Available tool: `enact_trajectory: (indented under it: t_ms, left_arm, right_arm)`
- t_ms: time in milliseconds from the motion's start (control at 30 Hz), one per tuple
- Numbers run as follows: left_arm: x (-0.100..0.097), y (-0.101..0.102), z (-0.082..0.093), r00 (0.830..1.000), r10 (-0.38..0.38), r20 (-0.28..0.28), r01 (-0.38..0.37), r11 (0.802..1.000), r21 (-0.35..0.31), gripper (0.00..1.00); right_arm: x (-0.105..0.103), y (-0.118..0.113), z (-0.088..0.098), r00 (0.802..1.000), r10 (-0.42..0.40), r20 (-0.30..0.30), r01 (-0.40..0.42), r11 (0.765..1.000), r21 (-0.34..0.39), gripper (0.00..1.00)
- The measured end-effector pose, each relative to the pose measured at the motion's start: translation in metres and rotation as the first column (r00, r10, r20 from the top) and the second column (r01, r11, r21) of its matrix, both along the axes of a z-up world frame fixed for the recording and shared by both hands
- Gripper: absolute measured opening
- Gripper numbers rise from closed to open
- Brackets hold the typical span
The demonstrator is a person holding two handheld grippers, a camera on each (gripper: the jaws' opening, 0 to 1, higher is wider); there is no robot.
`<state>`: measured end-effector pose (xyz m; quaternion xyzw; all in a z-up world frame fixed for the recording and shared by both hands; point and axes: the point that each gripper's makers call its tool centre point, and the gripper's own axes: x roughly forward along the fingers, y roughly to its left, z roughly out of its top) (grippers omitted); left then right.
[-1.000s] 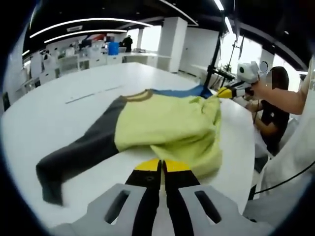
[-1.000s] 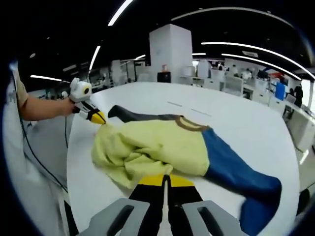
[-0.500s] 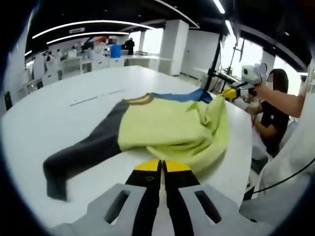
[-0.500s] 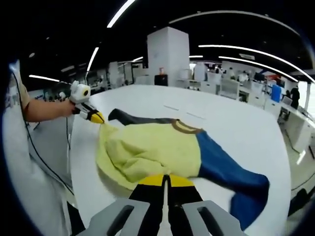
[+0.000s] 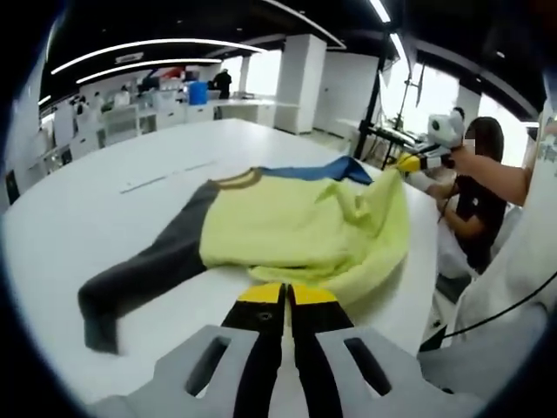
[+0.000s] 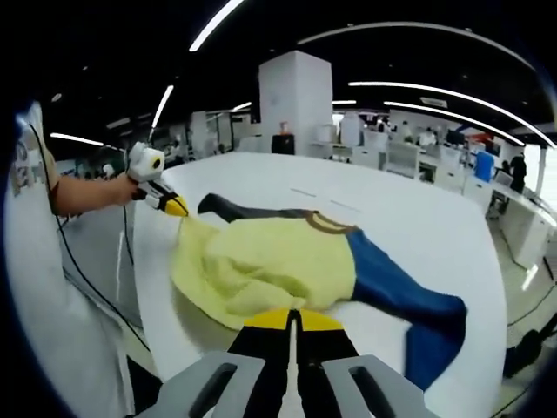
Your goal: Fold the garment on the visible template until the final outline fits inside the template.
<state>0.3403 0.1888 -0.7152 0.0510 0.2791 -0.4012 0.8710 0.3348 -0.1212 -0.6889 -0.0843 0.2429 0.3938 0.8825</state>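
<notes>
- White round table (image 5: 96, 200) in an open office carries the sweater (image 5: 296, 231), spread flat.
- Left gripper (image 5: 283, 294) and right gripper (image 6: 293, 318) each pinch its yellow hem.
- Soft, light, floppy knit; probably best held at hem corners.

A broad white table (image 5: 96, 200) with a rounded edge carries everything. Directly on it lies the garment (image 5: 287, 231), a yellow-green sweater spread flat, its brown collar (image 5: 239, 178) pointing away from the table's near edge. From the collar, a dark grey sleeve (image 5: 139, 279) runs out to one side and a blue sleeve (image 6: 400, 300) to the other. Beyond the collar, thin pale lines (image 5: 165, 173) mark the tabletop, possibly the template's tape, too faint to tell.
</notes>
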Motion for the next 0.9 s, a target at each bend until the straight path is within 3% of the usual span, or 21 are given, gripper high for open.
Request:
enact_trajectory:
  t_ms: [500, 900]
  left_arm:
    - [-0.028, 0.003, -0.007, 1.000, 0.007, -0.028, -0.007, 1.000, -0.010, 0.00]
    - [-0.062, 0.004, -0.017, 0.997, 0.009, -0.076, -0.009, 1.000, 0.006, 0.00]
  right_arm:
    - [-0.040, -0.014, 0.000, 0.998, -0.054, -0.015, 0.054, 0.998, 0.032, 0.00]
    - [-0.078, -0.021, -0.027, 0.993, -0.079, -0.089, 0.082, 0.996, 0.037, 0.00]
